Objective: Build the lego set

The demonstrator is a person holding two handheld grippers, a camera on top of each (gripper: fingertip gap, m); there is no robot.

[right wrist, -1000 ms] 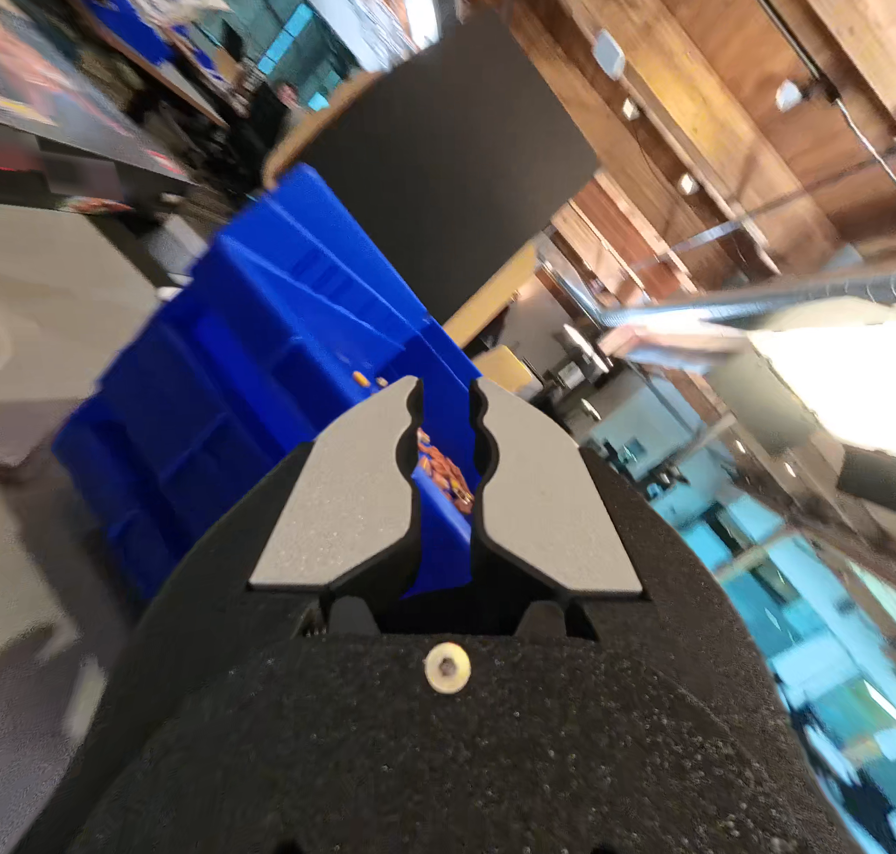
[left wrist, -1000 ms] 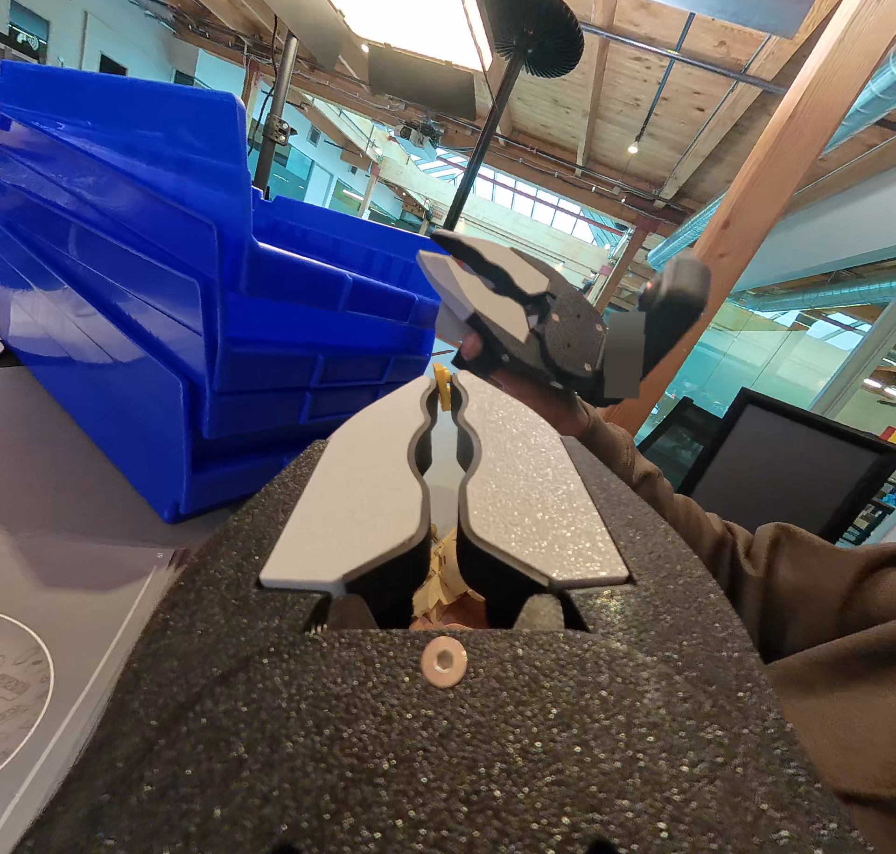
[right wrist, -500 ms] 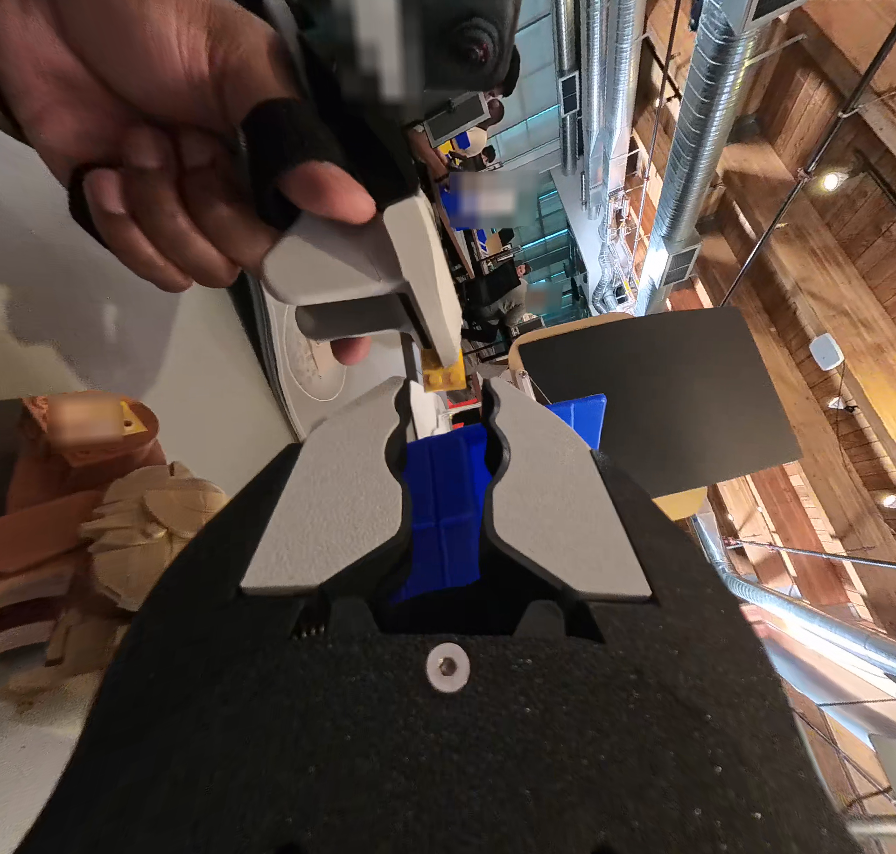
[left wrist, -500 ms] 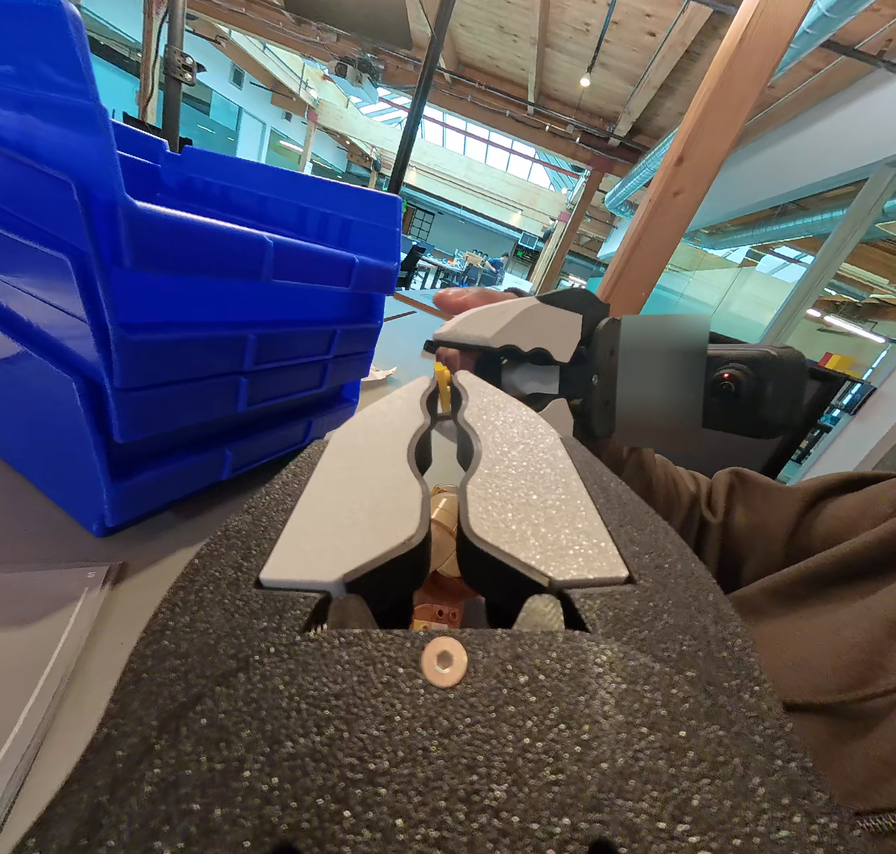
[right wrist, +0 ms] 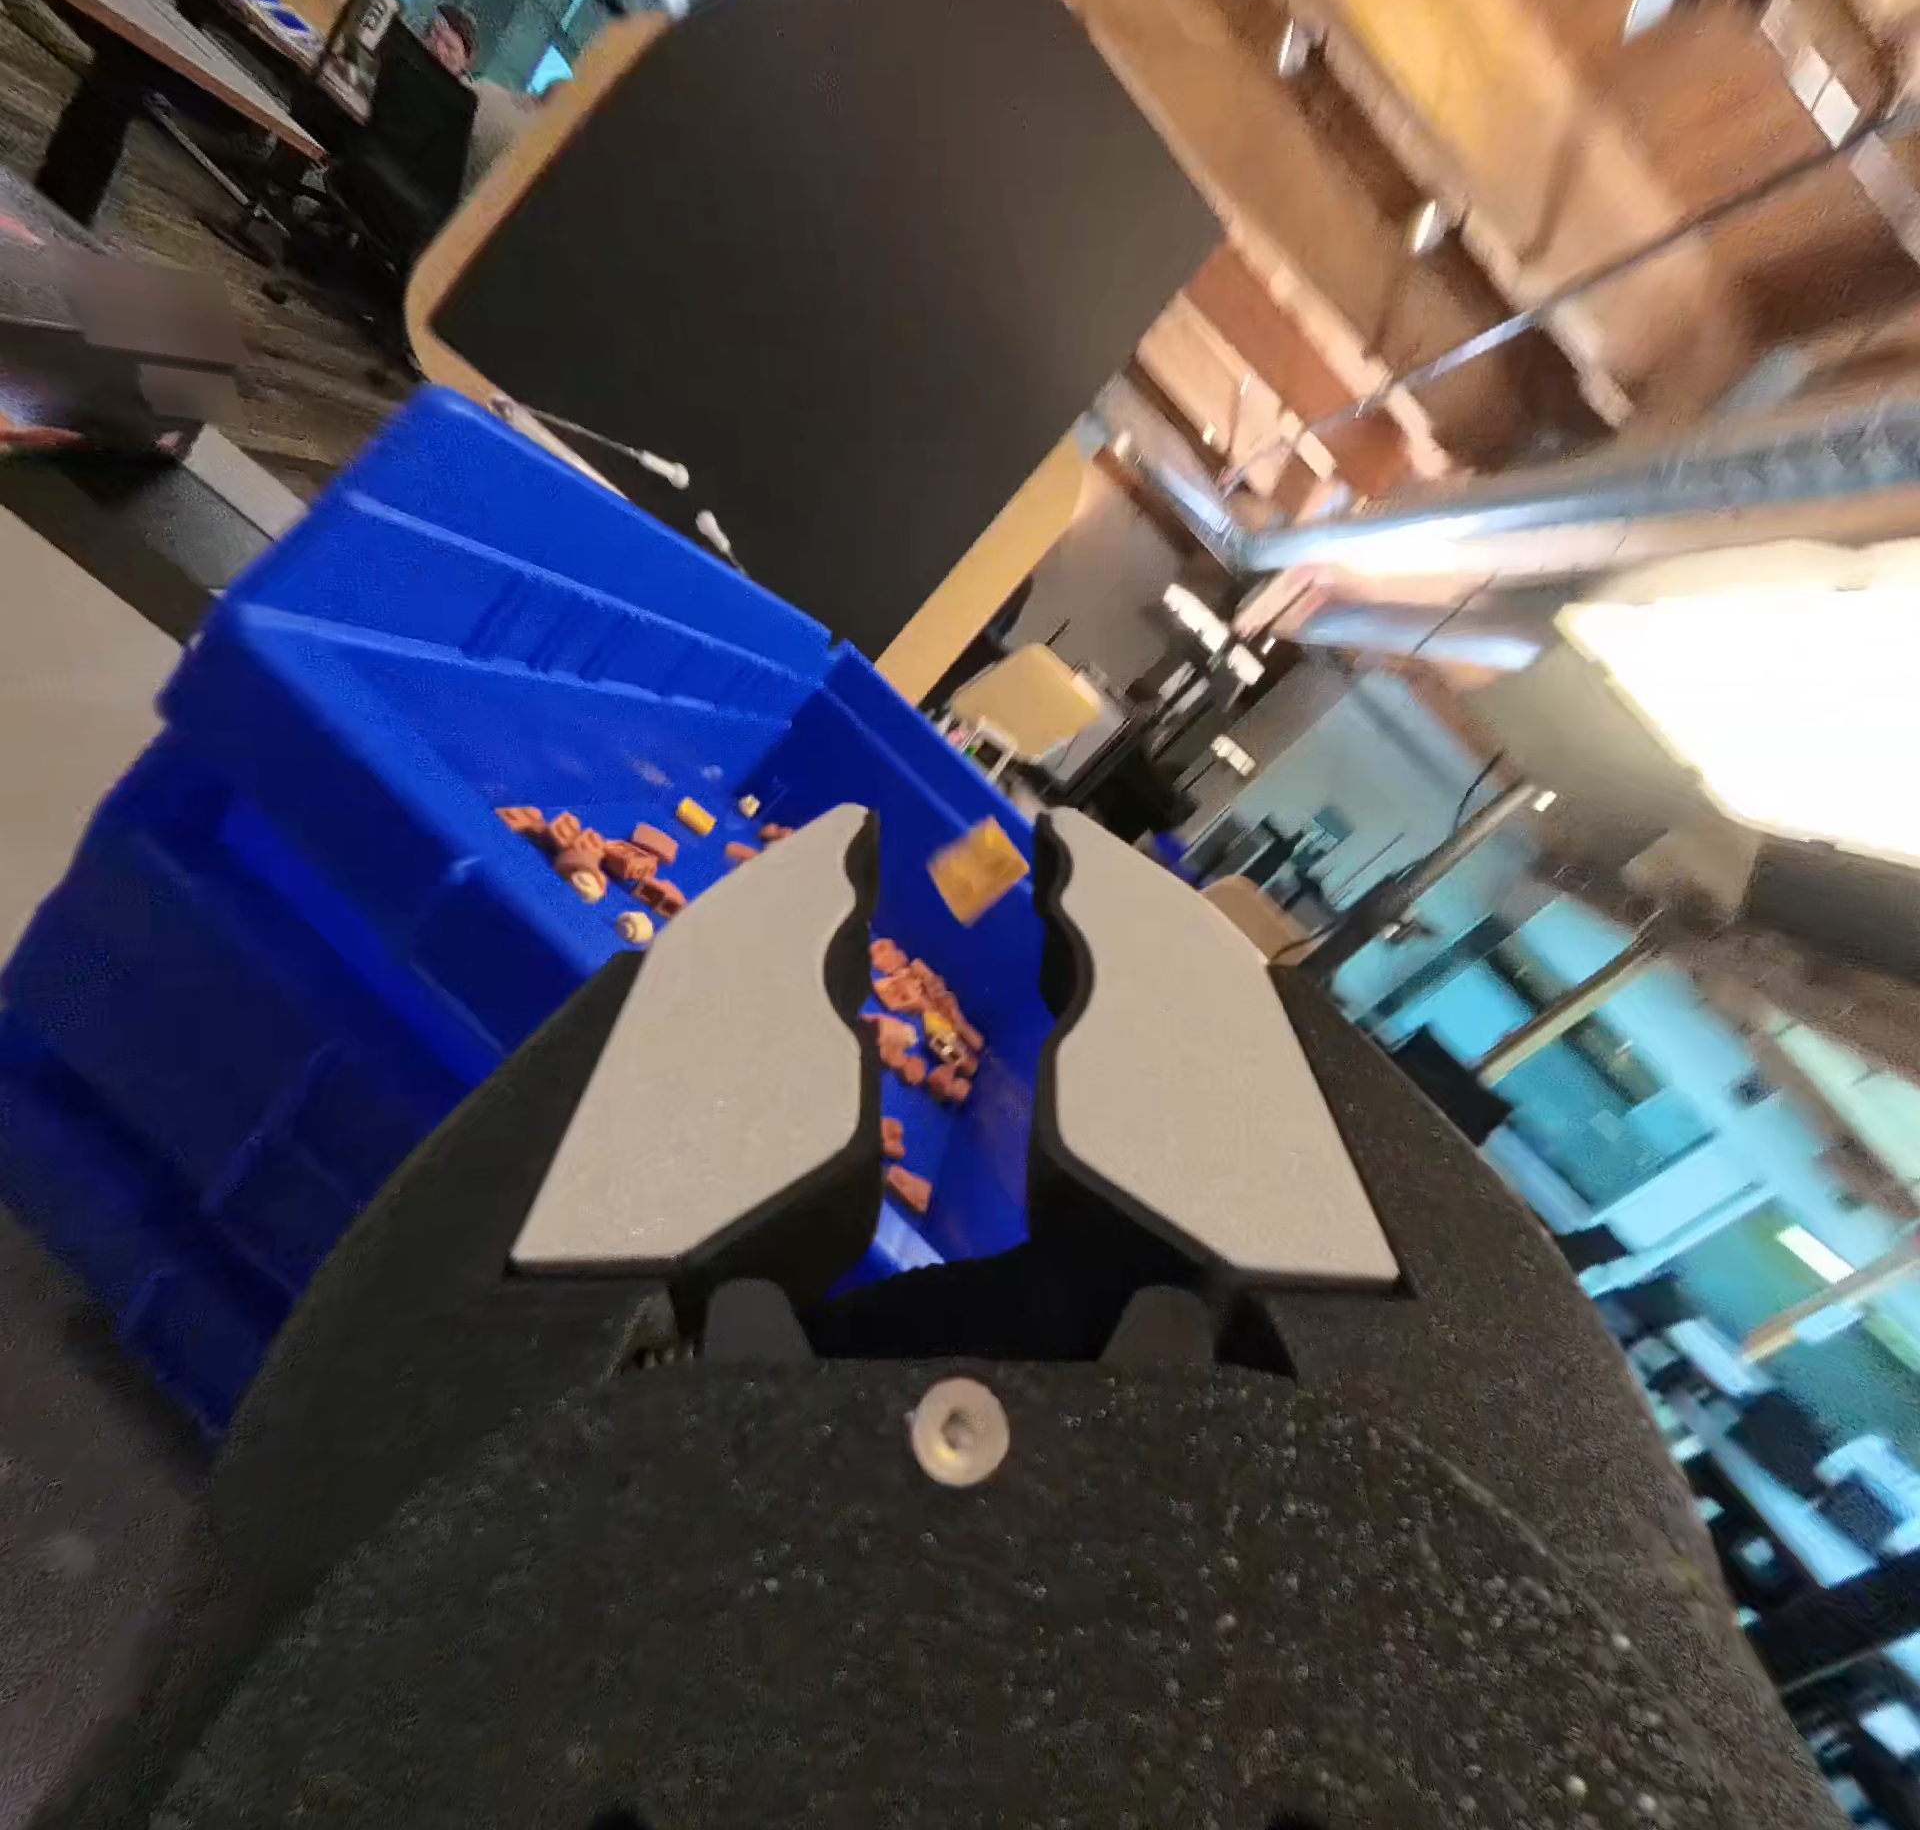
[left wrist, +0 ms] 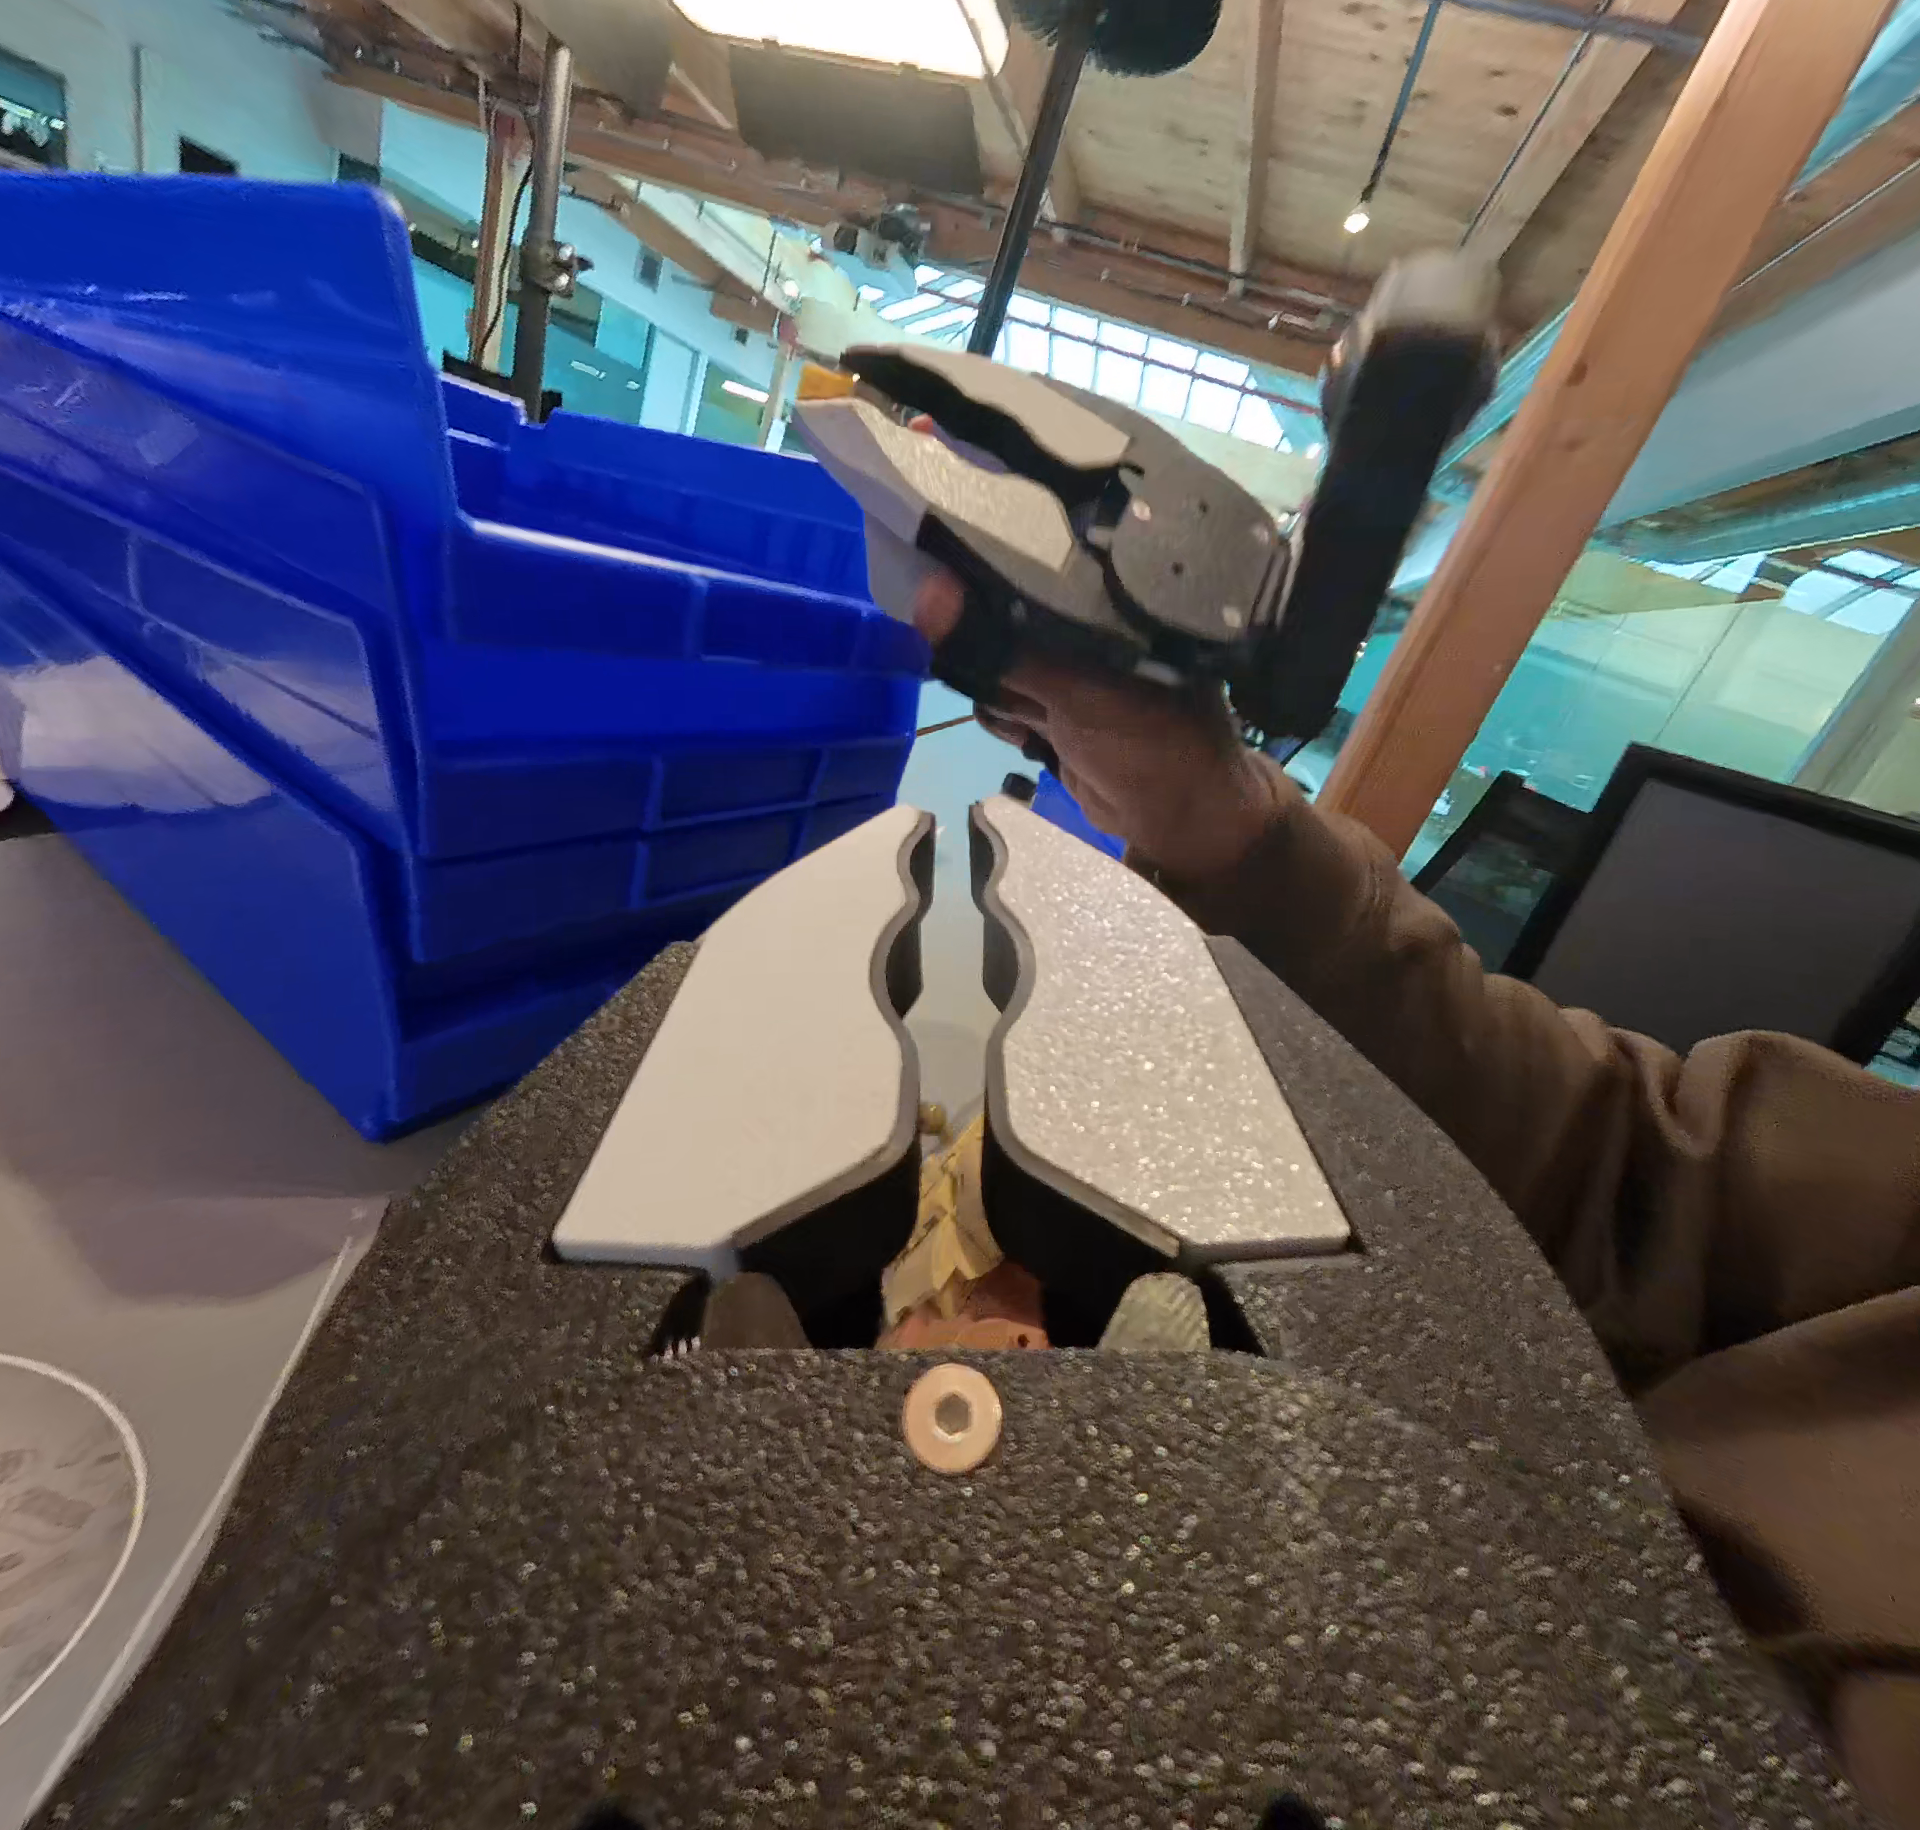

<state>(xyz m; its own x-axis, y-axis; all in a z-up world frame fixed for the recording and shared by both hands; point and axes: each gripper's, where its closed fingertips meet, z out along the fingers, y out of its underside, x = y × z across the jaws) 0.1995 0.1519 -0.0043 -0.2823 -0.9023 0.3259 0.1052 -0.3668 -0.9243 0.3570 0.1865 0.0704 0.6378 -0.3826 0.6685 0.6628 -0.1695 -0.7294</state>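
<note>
My left gripper point(left wrist: 951, 824) hangs over the grey table, nearly shut with only a narrow slit and nothing between its tips. Through its gap I see part of a tan and reddish-brown lego model point(left wrist: 956, 1250) below. My right gripper point(right wrist: 956, 835) is open above the top blue bin point(right wrist: 416, 637), which holds several reddish-brown and yellow pieces point(right wrist: 623, 861). A small yellow piece point(right wrist: 977, 871) is blurred in the gap, close to the right finger, and seems loose. The left wrist view shows the right gripper point(left wrist: 831, 400) over the stacked blue bins point(left wrist: 312, 637) with the yellow piece point(left wrist: 821, 383) at its tip.
The stack of blue bins stands on the grey table point(left wrist: 156, 1001) at the left. A printed sheet point(left wrist: 62, 1520) lies at the near left. A dark monitor point(left wrist: 1714, 928) and a wooden post point(left wrist: 1621, 326) are at the right. A sleeved arm point(left wrist: 1455, 1053) crosses behind my left gripper. My right fingertips sit around 20 cm from my left ones.
Half a second ago my left gripper held the yellow piece and the right gripper met it. Now the left is empty; the right has swung up over the bin and opened.
</note>
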